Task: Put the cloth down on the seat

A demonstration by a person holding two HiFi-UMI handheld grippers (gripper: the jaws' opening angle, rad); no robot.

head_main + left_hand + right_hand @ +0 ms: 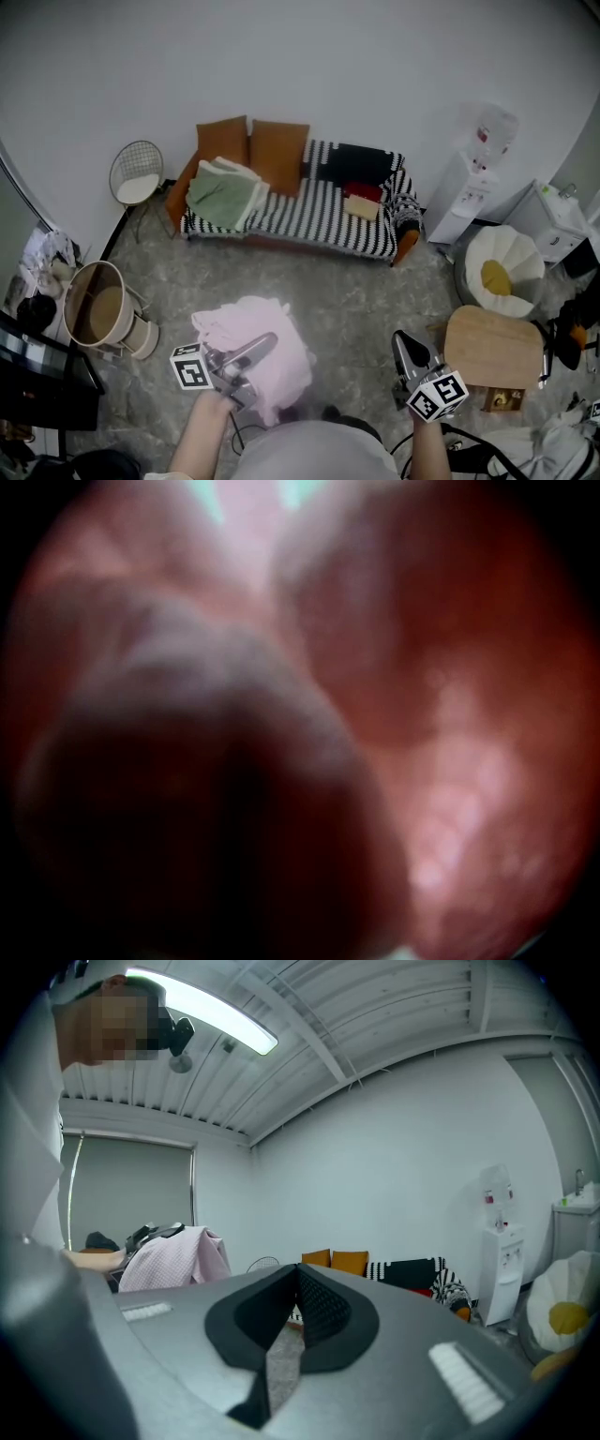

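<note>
The left gripper (253, 352), angled upward in the person's left hand (214, 405), is clamped on the pink cloth (272, 370). The cloth hangs bunched over its jaws above the floor (347, 291). In the left gripper view the cloth (450, 761) covers the lens as a red-pink blur. The forearm comes in from the picture's lower edge, with the marker cube beside the wrist.

The right gripper (403, 342) is held level in the other hand. Its black pads are pressed together at the tips with nothing between them (298, 1274), and it points across the room at the sofa (412, 1274).

The cloth is well apart from the striped sofa (300, 216), which stands against the far wall. Two orange cushions (253, 150) and a folded green throw (220, 194) lie at the sofa's left end.

A round bin (98, 266) stands at the left near the cloth, its tan inside showing. A wire chair (138, 173) stands beside the sofa. A water dispenser (473, 183) and a wooden table (492, 347) are at the right.
</note>
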